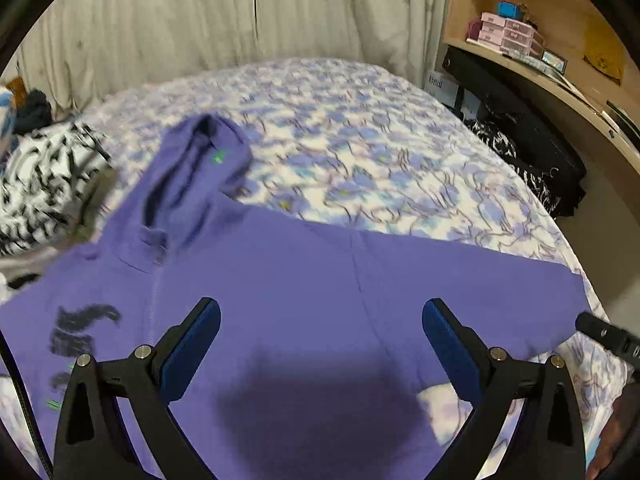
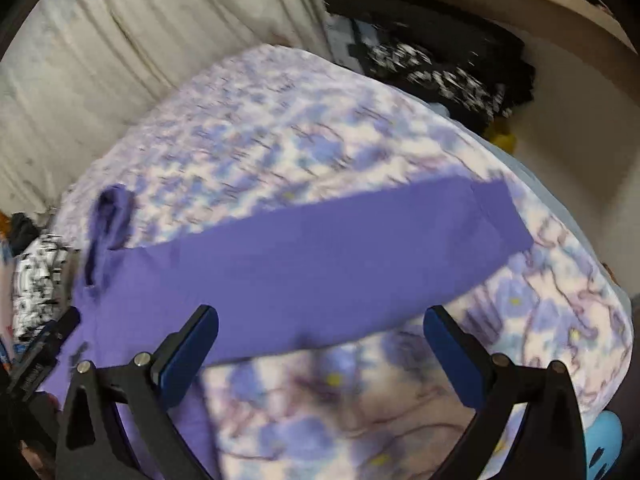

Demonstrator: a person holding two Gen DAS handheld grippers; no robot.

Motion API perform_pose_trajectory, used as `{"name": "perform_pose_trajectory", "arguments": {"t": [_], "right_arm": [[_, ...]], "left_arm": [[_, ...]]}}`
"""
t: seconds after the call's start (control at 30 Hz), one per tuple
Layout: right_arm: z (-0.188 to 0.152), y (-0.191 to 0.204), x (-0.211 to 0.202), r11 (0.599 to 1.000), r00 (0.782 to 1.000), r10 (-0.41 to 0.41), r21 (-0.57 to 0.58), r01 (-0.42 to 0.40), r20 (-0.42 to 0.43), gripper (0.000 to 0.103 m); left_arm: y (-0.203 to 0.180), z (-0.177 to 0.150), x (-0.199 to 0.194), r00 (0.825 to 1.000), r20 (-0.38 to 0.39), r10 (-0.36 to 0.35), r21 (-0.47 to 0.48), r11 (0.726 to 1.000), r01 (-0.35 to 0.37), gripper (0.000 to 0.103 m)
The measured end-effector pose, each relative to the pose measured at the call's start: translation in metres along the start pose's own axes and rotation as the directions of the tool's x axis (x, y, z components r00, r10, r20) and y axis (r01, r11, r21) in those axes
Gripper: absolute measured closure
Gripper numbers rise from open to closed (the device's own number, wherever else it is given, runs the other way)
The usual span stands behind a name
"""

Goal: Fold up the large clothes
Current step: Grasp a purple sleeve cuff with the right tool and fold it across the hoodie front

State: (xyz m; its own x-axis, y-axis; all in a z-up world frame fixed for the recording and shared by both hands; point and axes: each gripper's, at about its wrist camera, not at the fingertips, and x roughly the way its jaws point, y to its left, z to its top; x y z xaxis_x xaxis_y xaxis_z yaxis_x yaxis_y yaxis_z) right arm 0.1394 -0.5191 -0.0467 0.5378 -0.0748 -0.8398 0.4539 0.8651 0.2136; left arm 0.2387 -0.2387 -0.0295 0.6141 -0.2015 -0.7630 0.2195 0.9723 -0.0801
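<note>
A purple hoodie (image 1: pixel 280 272) lies flat across the bed (image 1: pixel 360 140), sleeve reaching its right edge. Left gripper (image 1: pixel 320 332) and right gripper (image 2: pixel 320 336) hover spread wide, holding nothing

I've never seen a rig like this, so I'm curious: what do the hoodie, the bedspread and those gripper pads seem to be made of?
Hoodie: likely cotton fleece knit, matte purple; it lies limp, with soft folds at the hood.
Bedspread: probably plush fleece; the floral print looks fuzzy, though blur leaves that open.
Pads: seemingly blue ribbed rubber or foam, on matte black plastic fingers.

Hoodie (image 1: pixel 280 280) chest print blurred, unreadable
</note>
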Motion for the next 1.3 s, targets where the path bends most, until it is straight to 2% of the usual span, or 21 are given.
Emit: {"name": "perform_pose_trajectory", "arguments": {"t": [0.07,0.17,0.33,0.47,0.67,0.73,0.77,0.8,0.83,0.9,0.97,1.03,1.1,1.23,1.3], "right_arm": [[-0.003,-0.012,0.01,1.0,1.0,-0.016,0.021,0.016,-0.009,0.0],[-0.004,-0.03,0.026,0.997,1.0,-0.018,0.071,0.02,-0.023,0.001],[-0.003,-0.053,0.046,0.984,0.998,0.003,0.179,0.008,-0.06,0.007],[-0.003,-0.072,0.058,0.96,0.997,0.005,0.279,0.016,-0.076,0.008],[0.005,-0.091,0.065,0.922,0.999,0.023,0.388,-0.007,-0.036,0.018],[0.01,-0.098,0.069,0.912,0.999,0.017,0.411,-0.004,-0.029,0.028],[0.012,-0.101,0.07,0.908,0.999,0.017,0.42,-0.003,-0.028,0.036],[0.014,-0.104,0.071,0.903,1.0,0.022,0.429,-0.012,-0.018,0.05],[0.016,-0.106,0.072,0.902,0.999,0.03,0.431,-0.022,-0.013,0.058],[0.02,-0.11,0.073,0.893,0.998,0.067,0.446,-0.062,0.003,0.082],[0.025,-0.106,0.067,0.899,0.996,0.084,0.429,-0.091,0.035,0.091],[0.029,-0.095,0.054,0.91,0.992,0.094,0.397,-0.12,0.086,0.092],[0.034,-0.073,0.03,0.931,0.979,0.124,0.322,-0.17,0.159,0.093],[0.044,-0.013,-0.008,0.951,0.942,0.231,0.148,-0.272,0.245,0.093],[0.042,0.037,-0.029,0.942,0.912,0.32,0.013,-0.334,0.258,0.093]], "left_arm": [[-0.006,-0.006,0.016,1.0,-0.008,-0.021,-0.006,1.0,0.021,0.003],[-0.013,-0.016,0.036,1.0,-0.015,0.006,0.011,1.0,-0.005,0.003],[-0.023,-0.026,0.057,0.998,-0.035,0.049,0.069,0.997,-0.047,0.003],[-0.029,-0.029,0.067,0.997,-0.064,0.041,0.078,0.996,-0.036,0.003],[-0.035,-0.024,0.072,0.997,-0.078,0.021,0.066,0.998,-0.016,0.003],[-0.036,-0.02,0.072,0.997,-0.068,0.028,0.065,0.998,-0.023,0.008],[-0.037,-0.018,0.071,0.998,-0.062,0.03,0.063,0.998,-0.026,0.014],[-0.036,-0.016,0.07,0.998,-0.055,0.036,0.057,0.998,-0.032,0.02],[-0.035,-0.013,0.07,0.998,-0.052,0.037,0.05,0.998,-0.034,0.021],[-0.032,-0.006,0.068,0.998,-0.056,0.033,0.03,0.999,-0.031,0.031],[-0.028,-0.002,0.066,0.998,-0.052,0.037,0.014,0.999,-0.036,0.038],[-0.024,0.0,0.061,0.998,-0.05,0.043,0.008,0.999,-0.042,0.046],[-0.017,0.001,0.056,0.997,-0.055,0.045,0.0,0.999,-0.045,0.059],[0.008,0.0,0.043,0.996,-0.074,0.041,-0.034,0.998,-0.044,0.06],[0.024,-0.002,0.035,0.995,-0.081,0.051,-0.055,0.997,-0.056,0.06]]}}
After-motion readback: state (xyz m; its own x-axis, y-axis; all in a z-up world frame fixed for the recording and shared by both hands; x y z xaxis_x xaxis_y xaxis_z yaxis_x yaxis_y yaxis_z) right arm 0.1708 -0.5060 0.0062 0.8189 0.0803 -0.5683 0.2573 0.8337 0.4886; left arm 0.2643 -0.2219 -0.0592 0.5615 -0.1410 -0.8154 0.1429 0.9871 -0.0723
